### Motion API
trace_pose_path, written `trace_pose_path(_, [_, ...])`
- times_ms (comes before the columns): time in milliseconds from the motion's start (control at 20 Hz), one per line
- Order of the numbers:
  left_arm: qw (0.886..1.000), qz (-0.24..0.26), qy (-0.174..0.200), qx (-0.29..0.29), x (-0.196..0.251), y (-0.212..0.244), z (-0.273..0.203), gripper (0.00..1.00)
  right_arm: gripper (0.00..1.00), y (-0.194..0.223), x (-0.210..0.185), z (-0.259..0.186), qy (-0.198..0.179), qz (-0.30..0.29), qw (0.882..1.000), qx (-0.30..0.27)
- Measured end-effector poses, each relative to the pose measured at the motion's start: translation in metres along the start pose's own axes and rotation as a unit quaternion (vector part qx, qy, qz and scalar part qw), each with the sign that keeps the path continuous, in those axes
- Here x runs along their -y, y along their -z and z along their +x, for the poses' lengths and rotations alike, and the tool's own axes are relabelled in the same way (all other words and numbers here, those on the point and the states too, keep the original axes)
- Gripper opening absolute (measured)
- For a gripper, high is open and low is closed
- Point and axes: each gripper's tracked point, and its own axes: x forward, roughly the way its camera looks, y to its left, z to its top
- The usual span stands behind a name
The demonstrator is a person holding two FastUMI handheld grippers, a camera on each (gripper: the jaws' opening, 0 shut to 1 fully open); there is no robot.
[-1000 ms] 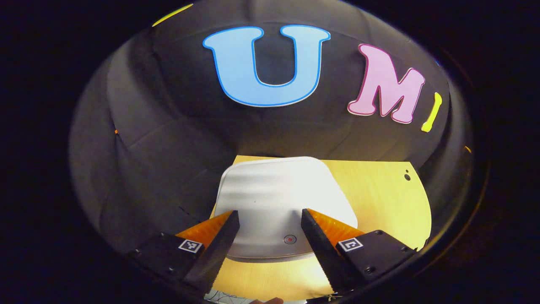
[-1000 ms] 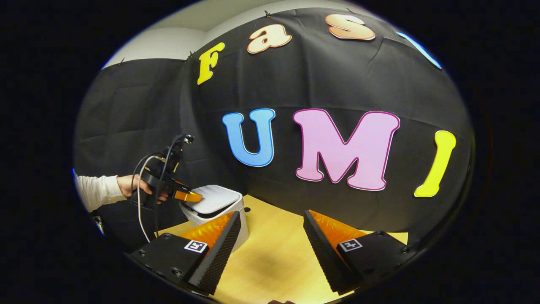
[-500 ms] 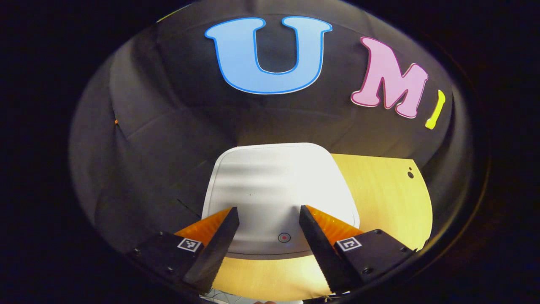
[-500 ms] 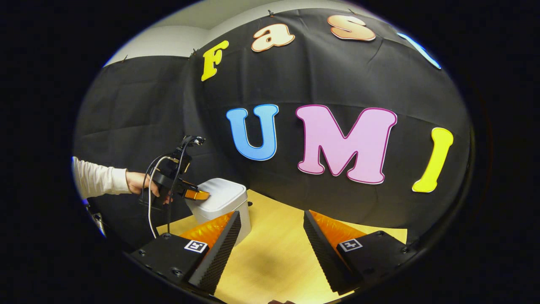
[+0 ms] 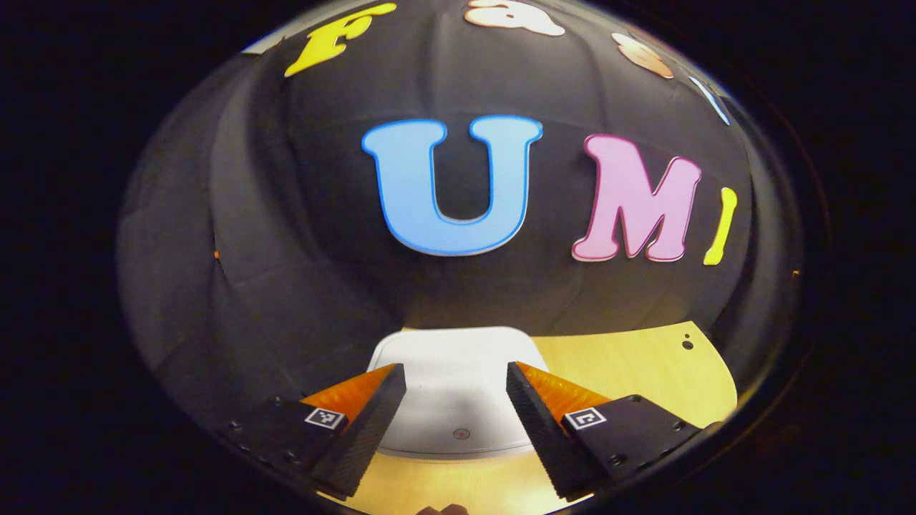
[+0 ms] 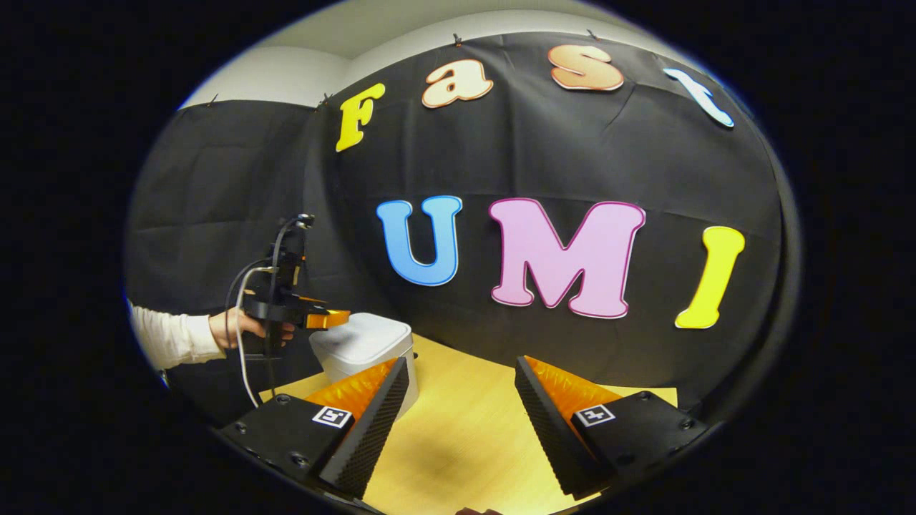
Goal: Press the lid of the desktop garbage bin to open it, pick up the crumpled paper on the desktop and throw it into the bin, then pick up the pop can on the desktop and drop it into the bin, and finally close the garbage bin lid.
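Observation:
The white desktop bin (image 5: 452, 372) stands on the wooden table (image 5: 630, 361) close under my left gripper (image 5: 454, 373), and its flat lid is down. A small round button (image 5: 461, 433) sits near the lid's front edge, between my open fingers. In the right gripper view the bin (image 6: 361, 345) is at the far left of the table (image 6: 458, 429). There the left gripper (image 6: 335, 317) hovers just above the lid's left edge without touching it. My right gripper (image 6: 461, 365) is open over bare table, holding nothing.
A hand (image 6: 232, 326) in a white sleeve (image 6: 168, 340) holds the left gripper, with cables hanging below it. The black booth wall rises right behind the bin. A small dark hole (image 5: 687, 344) marks the table's far right corner.
The left gripper rested on the lid, pressed lower half a second ago, and has now lifted off and tilted up. The lid stays down. The right gripper barely moved.

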Motion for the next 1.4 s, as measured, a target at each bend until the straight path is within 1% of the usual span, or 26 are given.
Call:
trace_pose_path(100, [0.998, 0.008, 0.024, 0.051, 0.025, -0.025, -0.033, 0.95, 0.96, -0.002, 0.002, -0.015, 0.026, 0.010, 1.000, 0.010])
trace_pose_path(250, [0.995, 0.006, 0.052, 0.085, 0.048, -0.031, -0.079, 0.95, 0.96, -0.008, 0.002, -0.044, 0.068, 0.016, 0.997, 0.034])
trace_pose_path(350, [0.992, 0.002, 0.066, 0.105, 0.062, -0.027, -0.108, 0.95, 0.96, -0.005, 0.001, -0.063, 0.096, 0.016, 0.994, 0.044])
trace_pose_path(400, [0.991, -0.002, 0.071, 0.111, 0.081, -0.019, -0.113, 0.95, 0.96, -0.004, -0.001, -0.073, 0.108, 0.016, 0.993, 0.049])
trace_pose_path(450, [0.991, -0.011, 0.069, 0.115, 0.089, -0.013, -0.128, 0.95, 0.96, -0.003, -0.001, -0.081, 0.120, 0.017, 0.991, 0.058])
trace_pose_path(550, [0.989, -0.025, 0.078, 0.124, 0.105, -0.001, -0.159, 0.95, 0.96, -0.004, -0.004, -0.094, 0.134, 0.016, 0.988, 0.080])
trace_pose_path(700, [0.985, -0.037, 0.075, 0.150, 0.127, 0.011, -0.199, 0.95, 0.96, 0.002, 0.006, -0.111, 0.163, 0.002, 0.981, 0.107])
trace_pose_path(750, [0.983, -0.040, 0.069, 0.164, 0.133, 0.010, -0.211, 0.95, 0.96, 0.003, 0.005, -0.116, 0.163, 0.007, 0.980, 0.111])
trace_pose_path(850, [0.982, -0.048, 0.057, 0.176, 0.142, 0.016, -0.228, 0.95, 0.96, 0.005, -0.001, -0.122, 0.149, 0.007, 0.982, 0.119])
trace_pose_path(950, [0.978, -0.050, 0.053, 0.197, 0.155, 0.012, -0.247, 0.95, 0.96, 0.011, 0.010, -0.128, 0.163, -0.003, 0.979, 0.121])
trace_pose_path(1050, [0.978, -0.047, 0.038, 0.202, 0.159, 0.015, -0.255, 0.95, 0.96, 0.017, 0.009, -0.133, 0.161, 0.001, 0.980, 0.117])
trace_pose_path(1100, [0.978, -0.044, 0.033, 0.202, 0.163, 0.017, -0.256, 0.99, 0.96, 0.015, 0.012, -0.136, 0.168, -0.001, 0.978, 0.125])
trace_pose_path(1150, [0.977, -0.043, 0.033, 0.204, 0.167, 0.016, -0.258, 0.95, 0.96, 0.013, 0.018, -0.140, 0.175, -0.001, 0.976, 0.129])
trace_pose_path(1400, [0.976, -0.052, 0.042, 0.206, 0.177, 0.011, -0.255, 0.95, 0.96, 0.012, 0.034, -0.142, 0.194, 0.018, 0.971, 0.139])
